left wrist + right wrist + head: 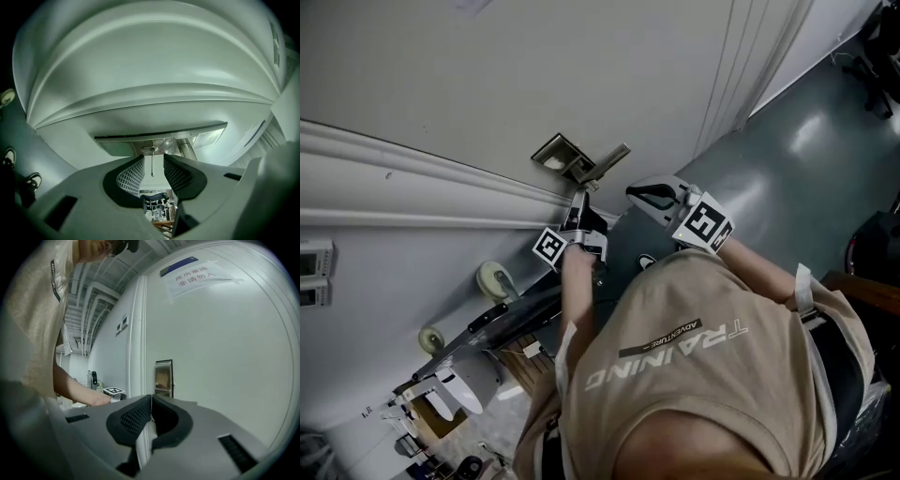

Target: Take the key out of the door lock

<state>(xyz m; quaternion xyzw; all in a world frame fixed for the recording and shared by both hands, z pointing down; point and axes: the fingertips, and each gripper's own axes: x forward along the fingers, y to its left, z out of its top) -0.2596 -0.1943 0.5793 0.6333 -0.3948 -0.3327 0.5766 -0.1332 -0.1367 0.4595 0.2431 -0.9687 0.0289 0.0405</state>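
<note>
Head view: key (152, 165) (behind left gripper (578, 197)).

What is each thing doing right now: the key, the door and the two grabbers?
left gripper: open, one jaw on each side of the key.
key: in the lock, sticking straight out, not pinched.
right gripper: shut, nothing in it.
door: looks shut against its frame.
</note>
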